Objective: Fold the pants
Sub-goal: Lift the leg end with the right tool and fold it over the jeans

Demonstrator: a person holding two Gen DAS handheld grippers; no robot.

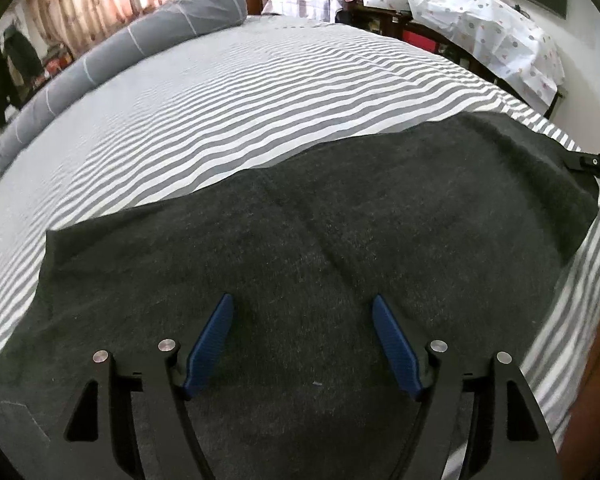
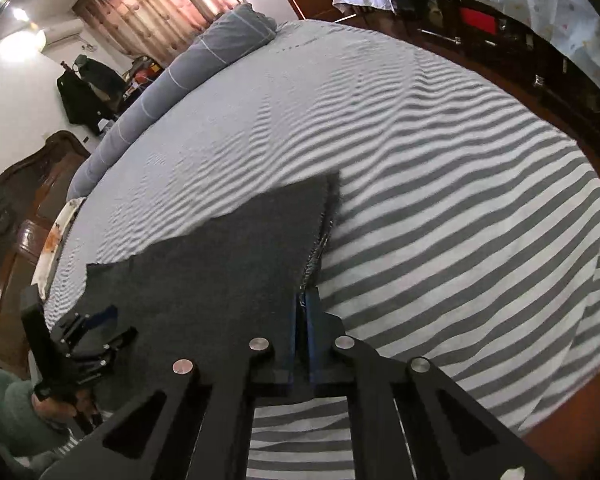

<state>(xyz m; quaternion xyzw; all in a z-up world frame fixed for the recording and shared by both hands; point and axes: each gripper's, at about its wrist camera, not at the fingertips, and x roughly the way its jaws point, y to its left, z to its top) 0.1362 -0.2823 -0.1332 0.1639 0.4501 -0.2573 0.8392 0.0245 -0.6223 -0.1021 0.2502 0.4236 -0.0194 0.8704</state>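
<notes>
Right gripper [image 2: 305,312] is clamping, seemingly, the dark grey woollen pants [image 2: 220,256] edge; left gripper [image 1: 303,316] is hovering agape, needing 1 matching pinch before lifting evenly.

The pants [image 1: 300,248] lie flat on the bed [image 1: 228,92], filling the lower half of the left wrist frame. The left gripper [image 1: 303,312] sits at the bottom middle, over the pants. The right gripper [image 1: 592,164] pokes in at the right edge, at the pants' corner. A long pillow [image 1: 112,56] lies along the bed's far side, upper left. A covered table [image 1: 496,28], maybe a desk, stands past the bed at the upper right.
</notes>
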